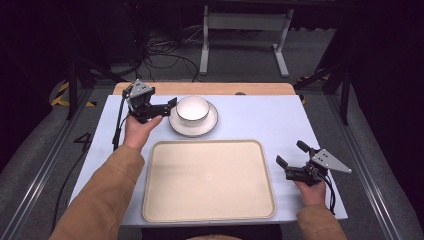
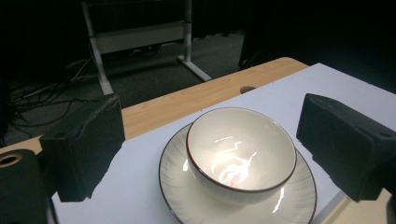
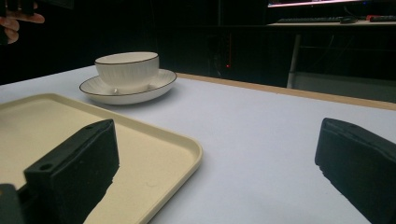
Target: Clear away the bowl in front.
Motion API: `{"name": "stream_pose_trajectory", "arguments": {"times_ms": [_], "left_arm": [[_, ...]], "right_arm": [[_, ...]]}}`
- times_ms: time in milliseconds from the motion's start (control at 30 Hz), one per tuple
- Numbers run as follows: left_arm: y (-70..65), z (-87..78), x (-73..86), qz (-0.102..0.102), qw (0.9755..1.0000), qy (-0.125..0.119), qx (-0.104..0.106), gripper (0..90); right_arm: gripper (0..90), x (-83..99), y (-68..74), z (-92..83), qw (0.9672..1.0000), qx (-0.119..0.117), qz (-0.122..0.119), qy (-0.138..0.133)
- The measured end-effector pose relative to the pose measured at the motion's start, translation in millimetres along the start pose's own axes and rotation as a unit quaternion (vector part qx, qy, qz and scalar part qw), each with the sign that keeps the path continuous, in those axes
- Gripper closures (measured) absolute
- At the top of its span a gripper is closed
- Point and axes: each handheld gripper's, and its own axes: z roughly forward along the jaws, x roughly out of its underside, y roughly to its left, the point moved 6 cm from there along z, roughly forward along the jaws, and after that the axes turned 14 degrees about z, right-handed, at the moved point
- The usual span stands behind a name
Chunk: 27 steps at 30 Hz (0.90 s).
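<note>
Table — plate, tray, seemingly empty

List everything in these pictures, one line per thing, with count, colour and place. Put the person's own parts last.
bowl: one, white with a dark rim, on the plate, empty
plate: one, white with a dark rim, on the table beyond the tray
tray: one, cream, at the near middle of the table, empty
table: one, pale blue top with a wooden strip along its far edge
white frame: one, on the floor beyond the table
cables: several, black, on the floor beyond the table
left gripper: one, black, jaws open, beside the plate's left edge
right gripper: one, black, jaws open, right of the tray
sleeves: two, tan, coming in from the bottom of the high view
</note>
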Motion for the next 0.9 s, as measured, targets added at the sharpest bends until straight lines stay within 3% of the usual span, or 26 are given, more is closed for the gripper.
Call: {"name": "stream_pose_trajectory", "arguments": {"times_ms": [200, 333, 433, 633, 767, 900], "left_arm": [[0.1, 9.6, -4.5, -0.002, 0.9998, 0.017, 0.007, 9.4], [3.2, 21.2, -2.7, -0.006, 0.9986, 0.051, 0.013, 12.3], [6.5, 26.1, -0.4, -0.009, 0.998, 0.061, 0.009, 13.7], [13.2, 39.3, 10.3, -0.012, 0.9939, 0.11, 0.006, 18.6], [14.6, 46.9, 17.3, -0.024, 0.9897, 0.141, 0.012, 23.4], [17.5, 53.5, 25.6, -0.061, 0.9853, 0.157, 0.027, 25.5]], "right_arm": [[0.0, 0.7, -0.5, 0.4, 1.0, 0.003, 0.002, 0.005], [0.0, 1.3, -1.0, 0.7, 0.9999, 0.003, 0.004, 0.009], [0.0, 1.7, -1.3, 0.7, 0.9999, 0.004, 0.007, 0.011], [0.0, 1.9, -1.2, 0.8, 0.9999, 0.002, 0.01, 0.011], [0.0, 2.3, -0.9, 1.4, 0.9999, 0.0, 0.011, 0.013], [0.0, 2.3, -0.9, 1.2, 0.9998, 0.0, 0.013, 0.013]]}}
